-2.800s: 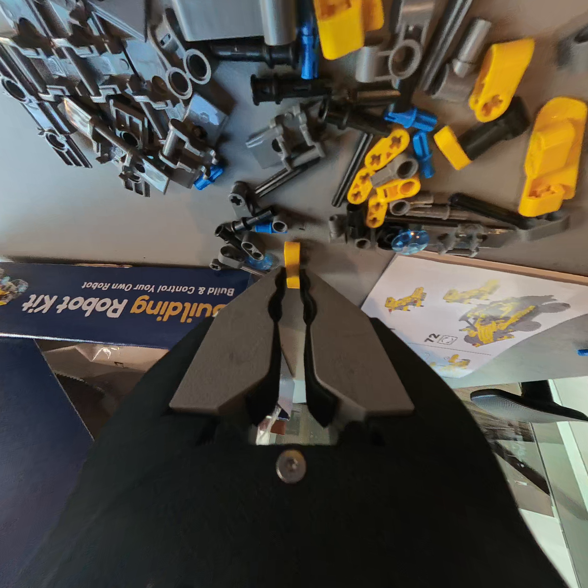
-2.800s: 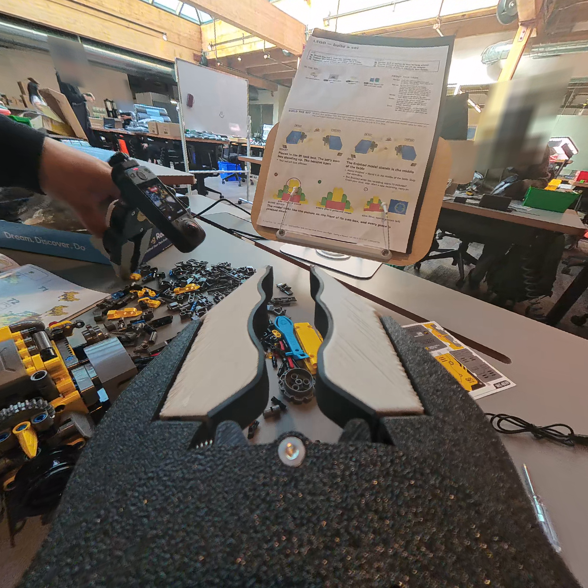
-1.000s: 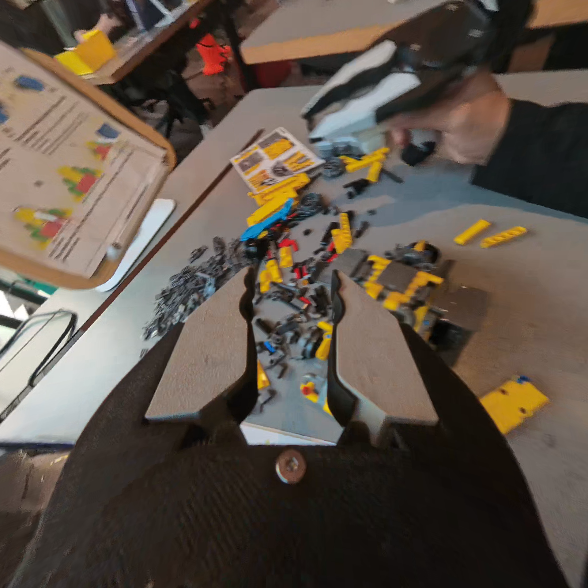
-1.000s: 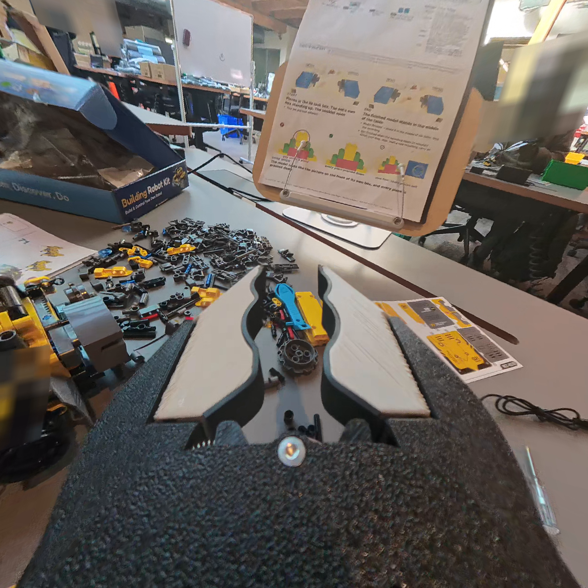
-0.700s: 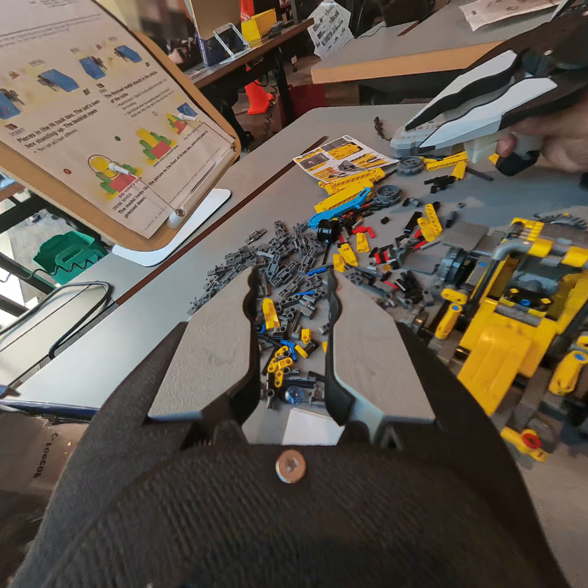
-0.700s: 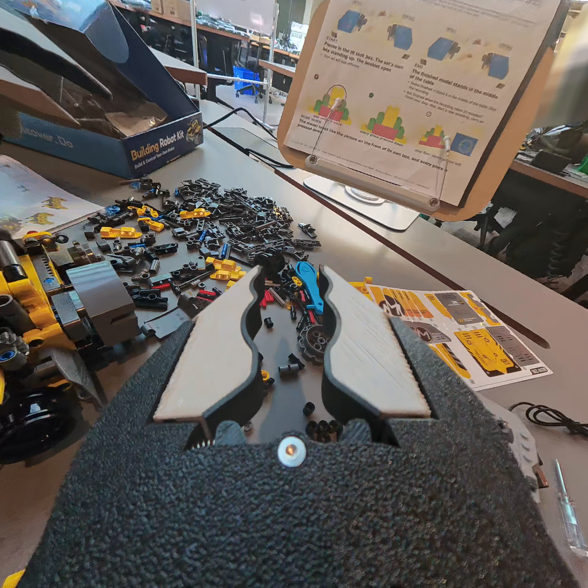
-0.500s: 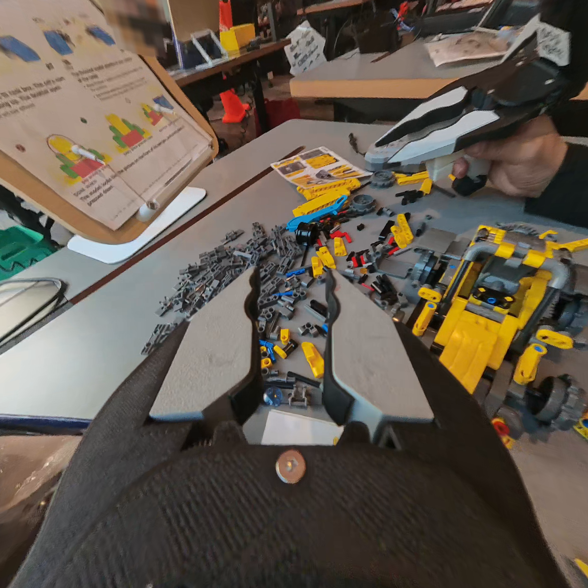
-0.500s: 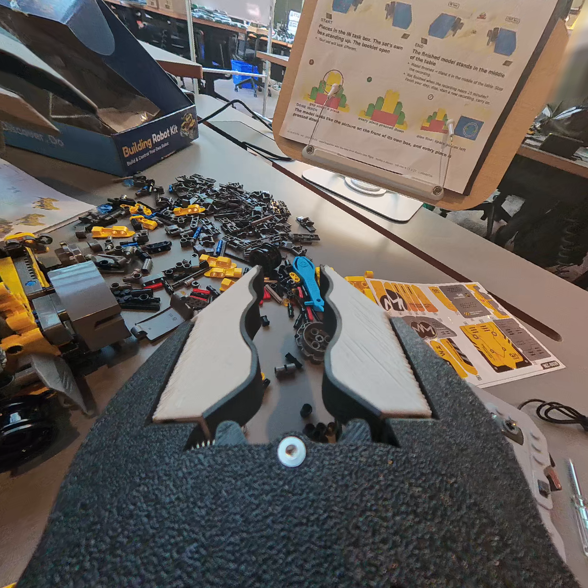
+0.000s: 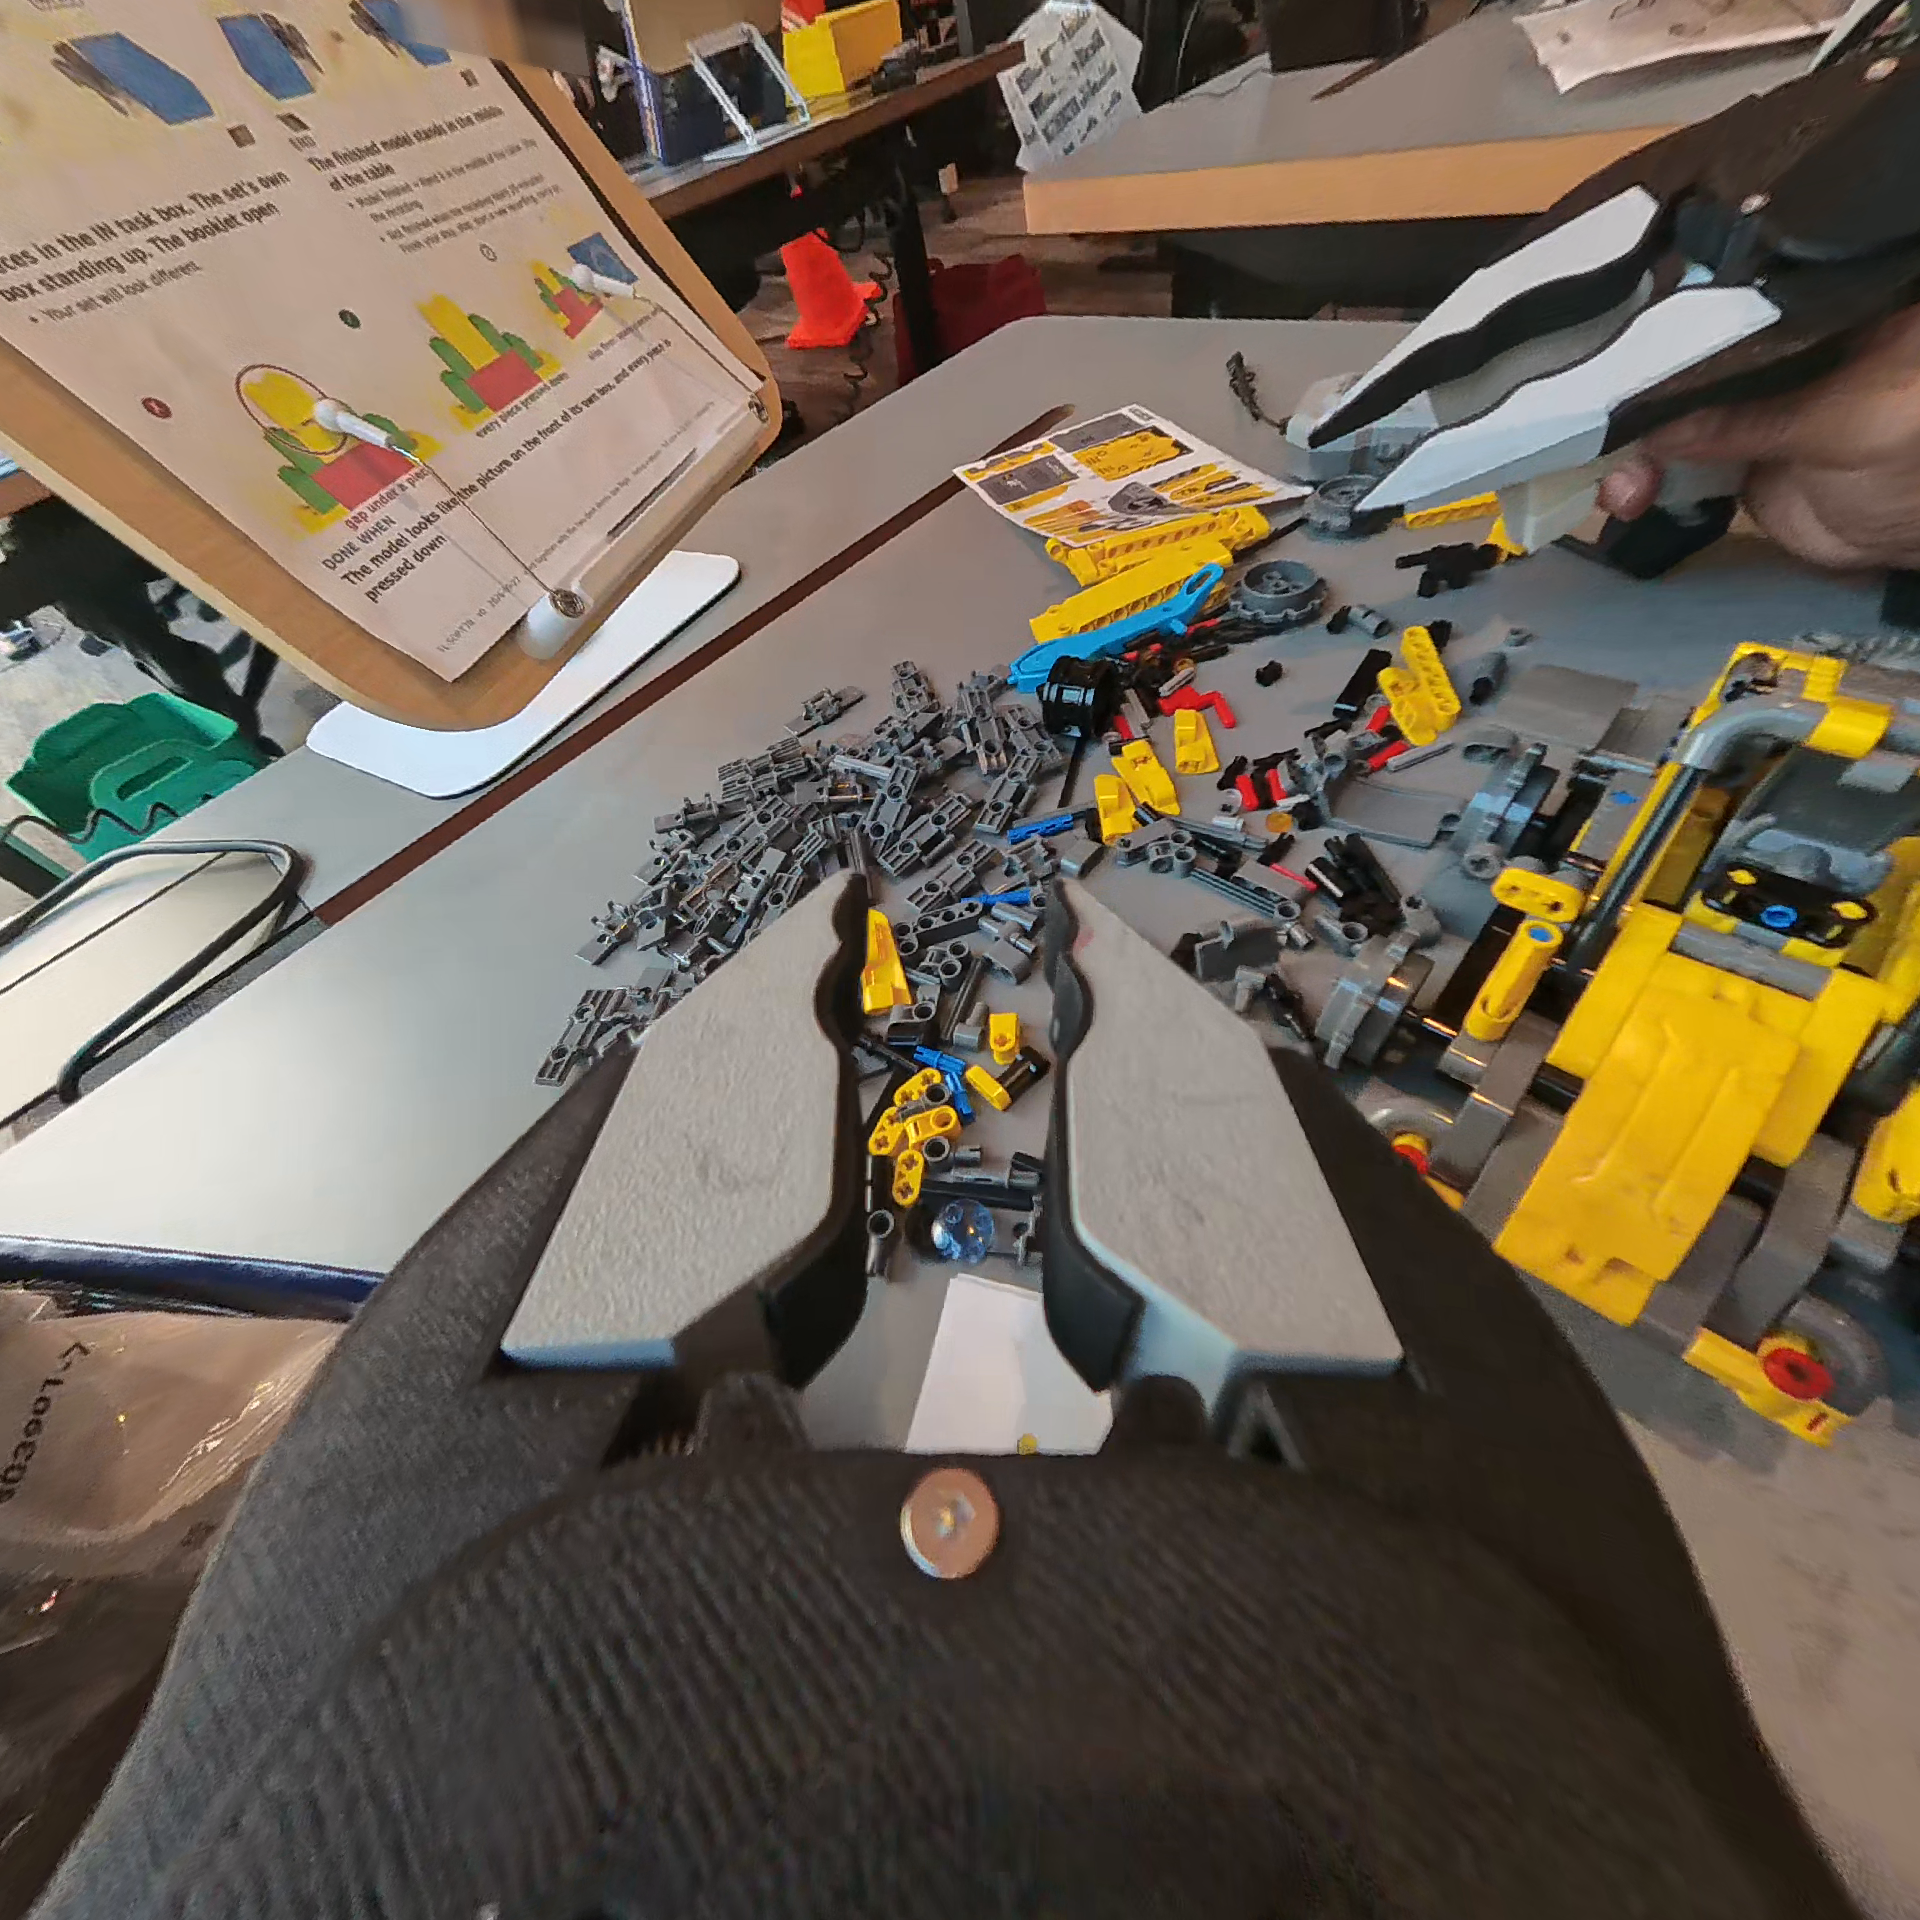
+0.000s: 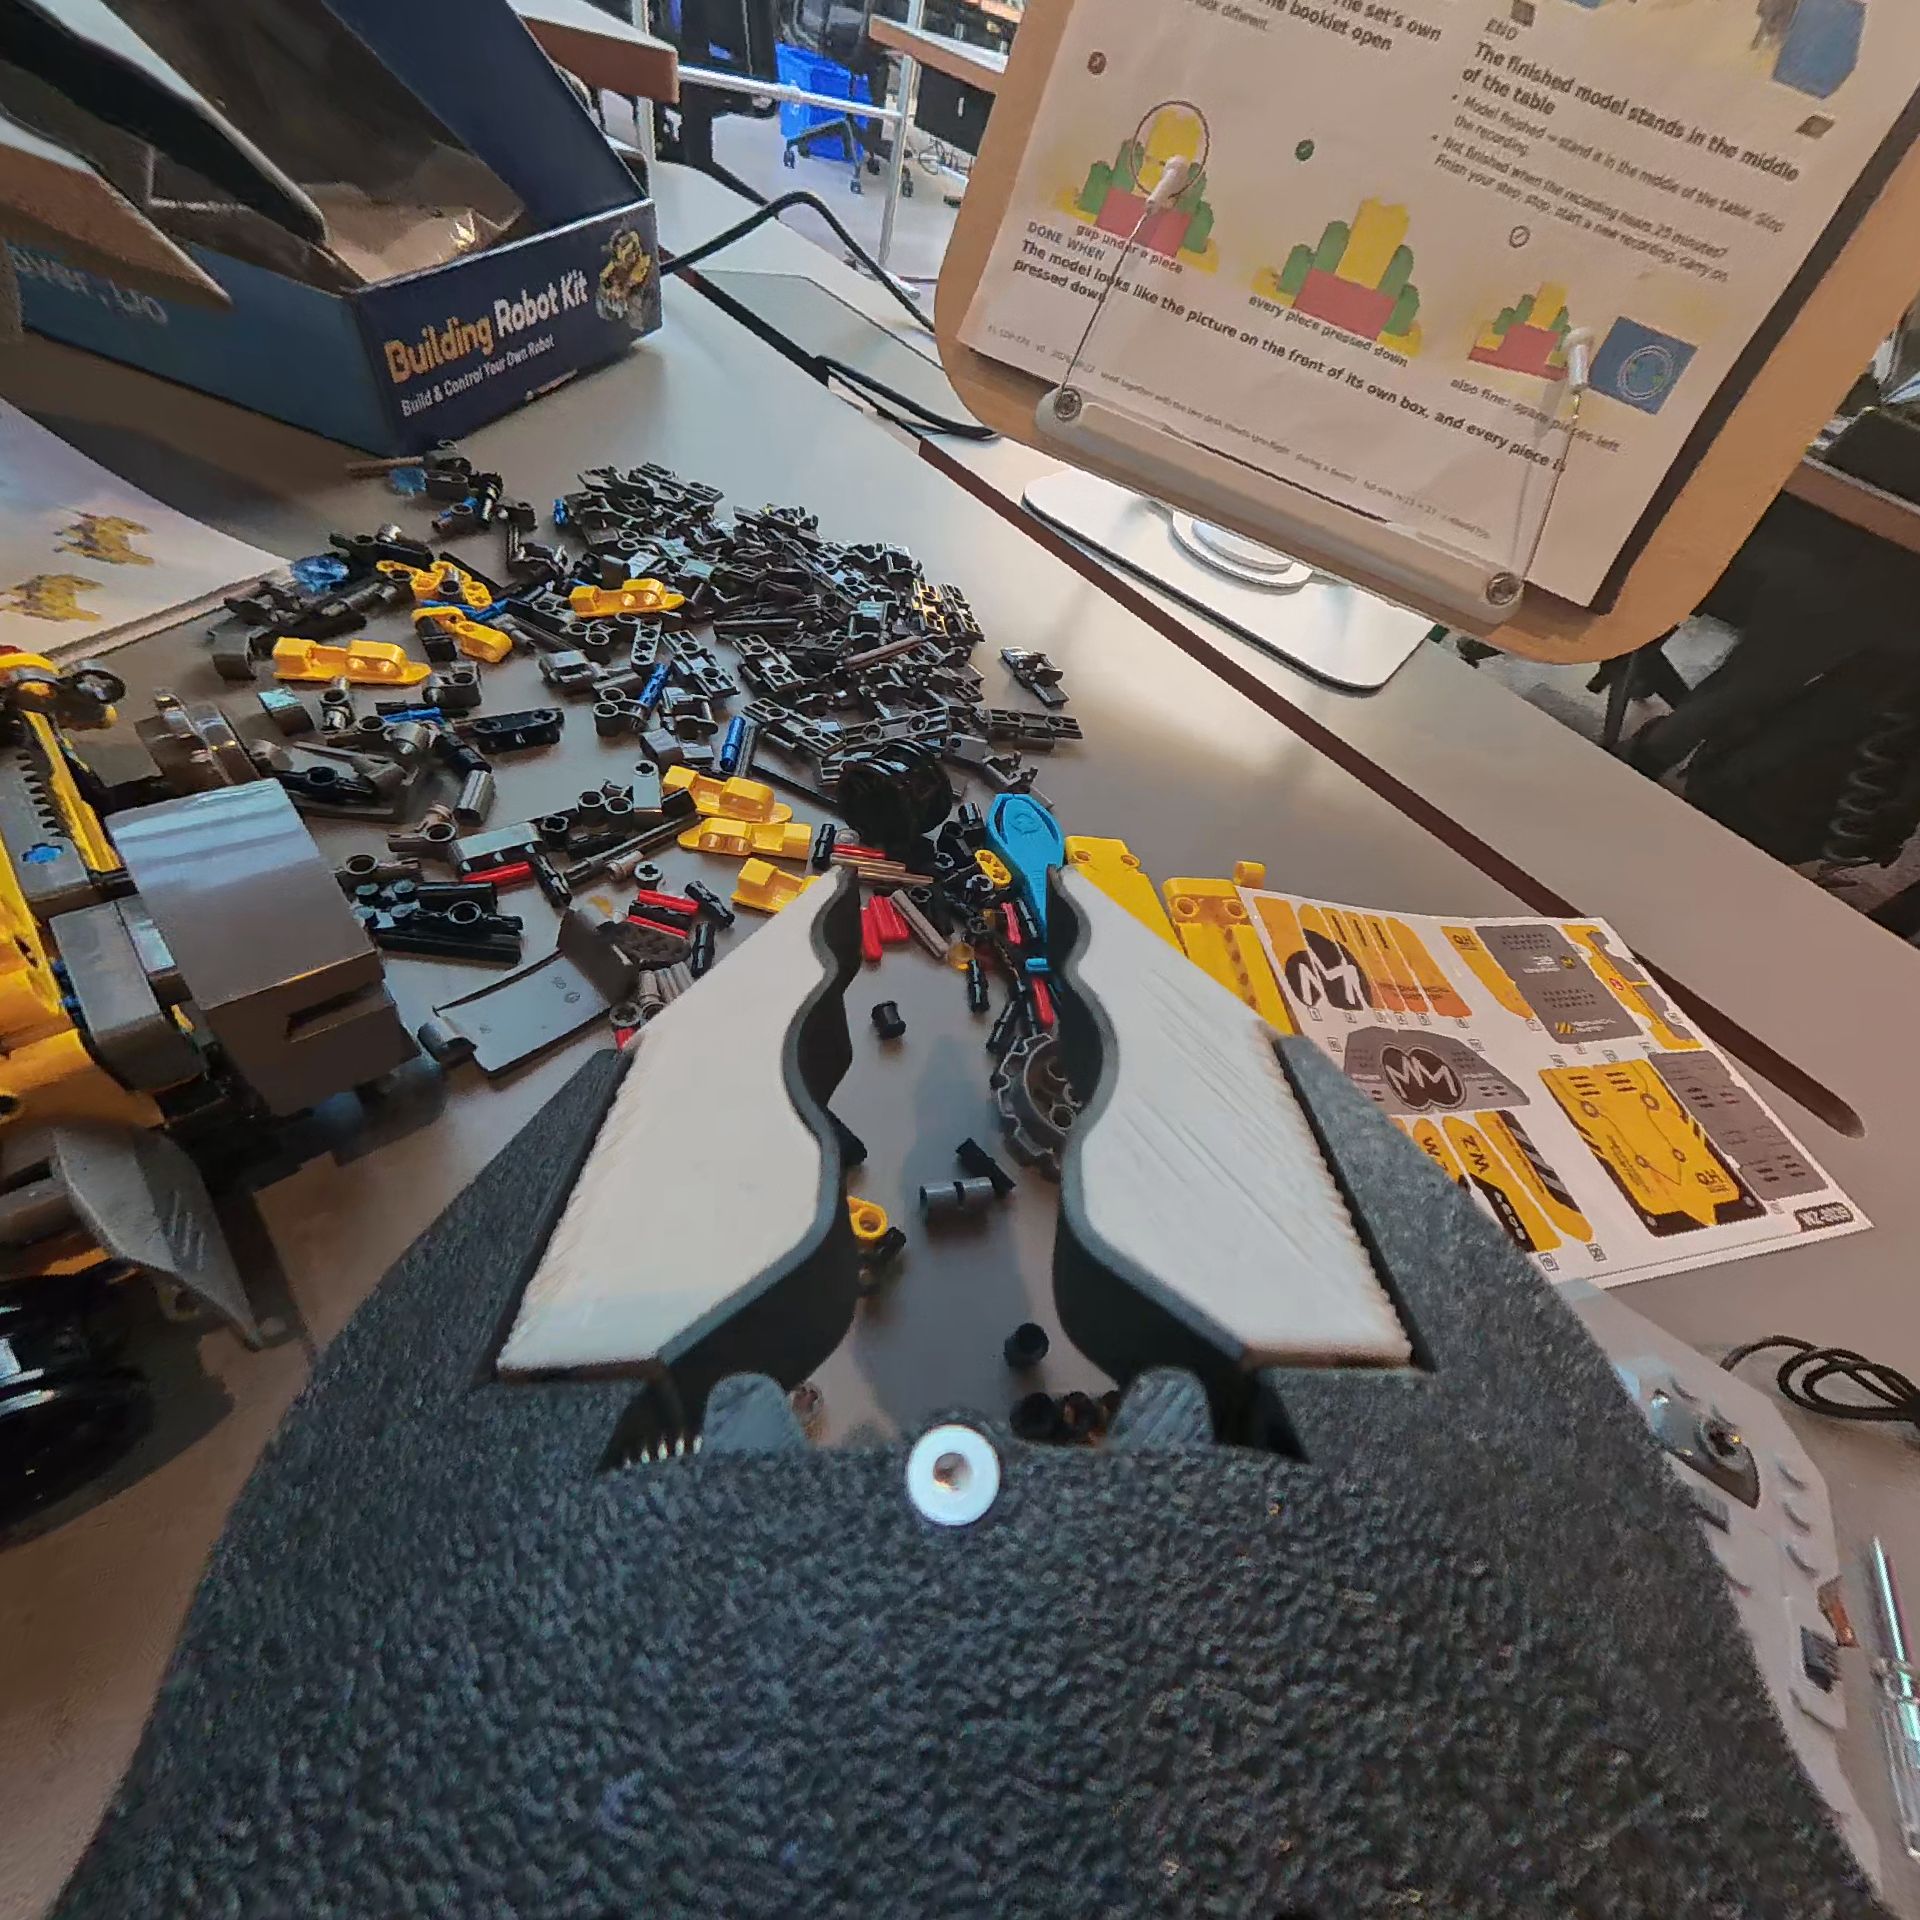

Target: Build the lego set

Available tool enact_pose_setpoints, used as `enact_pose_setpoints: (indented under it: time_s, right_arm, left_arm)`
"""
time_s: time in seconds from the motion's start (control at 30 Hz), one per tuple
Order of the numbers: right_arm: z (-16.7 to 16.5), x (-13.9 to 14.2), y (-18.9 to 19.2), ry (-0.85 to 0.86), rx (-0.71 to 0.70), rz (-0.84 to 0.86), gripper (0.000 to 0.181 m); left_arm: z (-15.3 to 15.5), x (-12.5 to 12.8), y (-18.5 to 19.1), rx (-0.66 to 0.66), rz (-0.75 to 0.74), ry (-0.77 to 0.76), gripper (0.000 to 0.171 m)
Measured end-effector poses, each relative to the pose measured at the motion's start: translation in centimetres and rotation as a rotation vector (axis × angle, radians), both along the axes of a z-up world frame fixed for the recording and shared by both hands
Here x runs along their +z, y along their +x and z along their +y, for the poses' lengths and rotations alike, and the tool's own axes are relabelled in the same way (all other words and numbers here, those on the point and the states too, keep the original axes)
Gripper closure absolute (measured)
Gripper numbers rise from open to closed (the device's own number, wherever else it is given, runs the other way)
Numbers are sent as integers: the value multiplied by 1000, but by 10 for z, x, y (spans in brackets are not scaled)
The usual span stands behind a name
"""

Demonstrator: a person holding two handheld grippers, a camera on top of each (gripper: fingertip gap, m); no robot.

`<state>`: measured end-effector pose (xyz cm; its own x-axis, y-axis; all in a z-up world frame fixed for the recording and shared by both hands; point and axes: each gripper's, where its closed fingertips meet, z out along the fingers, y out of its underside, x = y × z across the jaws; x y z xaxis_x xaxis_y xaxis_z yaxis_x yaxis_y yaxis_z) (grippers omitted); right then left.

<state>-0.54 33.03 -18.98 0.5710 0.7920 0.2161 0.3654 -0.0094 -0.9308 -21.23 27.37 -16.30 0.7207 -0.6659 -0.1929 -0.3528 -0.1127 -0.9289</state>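
My left gripper point(image 9: 954, 904) is open and empty, held low over loose small yellow, blue and grey building pieces point(image 9: 935, 1112). A yellow piece point(image 9: 881, 966) lies close by its left finger. My right gripper point(image 10: 951, 894) is open and empty over small black and red pins point(image 10: 883, 1018), with a grey gear point(image 10: 1039, 1101) at its right finger and a blue tool point(image 10: 1023, 842) just beyond. It also shows in the left wrist view point(image 9: 1340, 473), held by a hand point(image 9: 1818, 468). A partly built yellow vehicle model point(image 9: 1662, 1039) stands beside the pieces.
A heap of dark grey pieces point(image 10: 790, 623) and a black wheel point(image 10: 888, 795) lie mid-table. A sticker sheet point(image 10: 1558, 1091), an instruction stand point(image 10: 1403, 260), an open blue box point(image 10: 416, 312), a booklet point(image 10: 83, 561) and a cable point(image 10: 1829, 1382) ring them. About 20 centimetres separates my left fingertips from my right. The black wheel point(image 10: 888, 795) is about 10 centimetres from my right fingertips. The left camera catches it too, in the left wrist view point(image 9: 1080, 700).
My left gripper, earlier shut on a small yellow piece near the box, has opened and swung up to face across the table. My right gripper has come lower and closer to the pieces.
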Motion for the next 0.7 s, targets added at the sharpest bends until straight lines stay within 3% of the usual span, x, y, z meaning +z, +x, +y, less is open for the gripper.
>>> enact_pose_setpoints:
  time_s: [0.17,0.27,0.4,0.7]
  right_arm:
    - [-2,-2,-2,-20,16,-13,146]
    - [-3,-2,0,-18,19,-20,147]
    - [-2,-2,2,-28,18,-13,147]
    - [5,-9,6,13,-18,-116,159]
  left_arm:
    - [7,5,-5,26,-16,19,141]
    - [20,10,-4,41,-36,-31,130]
    - [34,14,0,53,14,24,139]
    - [30,-6,4,76,103,20,139]
